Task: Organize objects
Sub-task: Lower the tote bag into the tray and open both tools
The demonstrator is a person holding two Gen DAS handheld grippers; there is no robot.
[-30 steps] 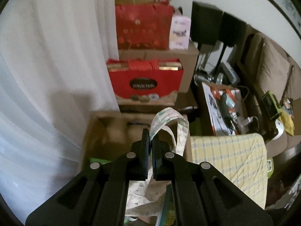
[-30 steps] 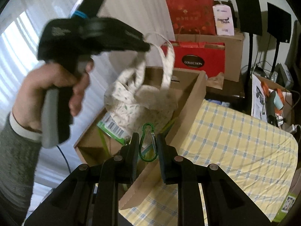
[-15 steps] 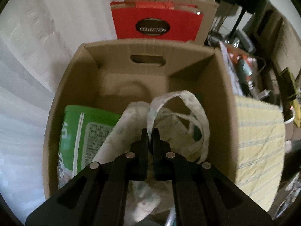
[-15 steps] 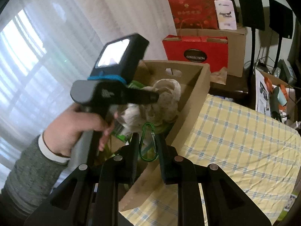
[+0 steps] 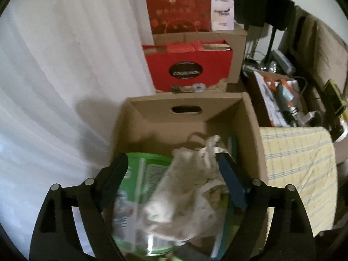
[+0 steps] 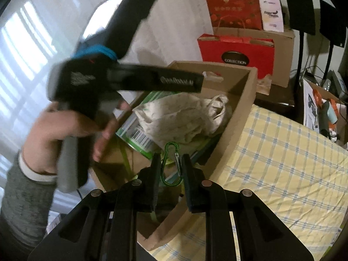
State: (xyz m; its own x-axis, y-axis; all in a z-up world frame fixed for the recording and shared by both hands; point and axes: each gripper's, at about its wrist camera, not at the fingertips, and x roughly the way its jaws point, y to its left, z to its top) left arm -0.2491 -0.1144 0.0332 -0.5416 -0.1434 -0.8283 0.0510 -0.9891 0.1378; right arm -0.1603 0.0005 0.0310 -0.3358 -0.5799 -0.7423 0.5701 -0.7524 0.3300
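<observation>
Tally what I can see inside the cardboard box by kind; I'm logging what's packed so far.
Patterned cloth tote bag: 1
Green package with barcode: 1
Total: 2 in the cardboard box. The green carabiner sits between the right claw's fingers, so it isn't counted.

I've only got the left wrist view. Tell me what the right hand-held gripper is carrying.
Observer: The right hand-held gripper is shut on a green carabiner.
Operator: Say where it sits relative to the cardboard box.
Observer: It is at the near end of the cardboard box. The carabiner lines up just in front of the green package.
Operator: Now check my left hand-held gripper from outside.
Observer: The left hand-held gripper is above the cloth bag and apart from it. The bag lies in the box.
</observation>
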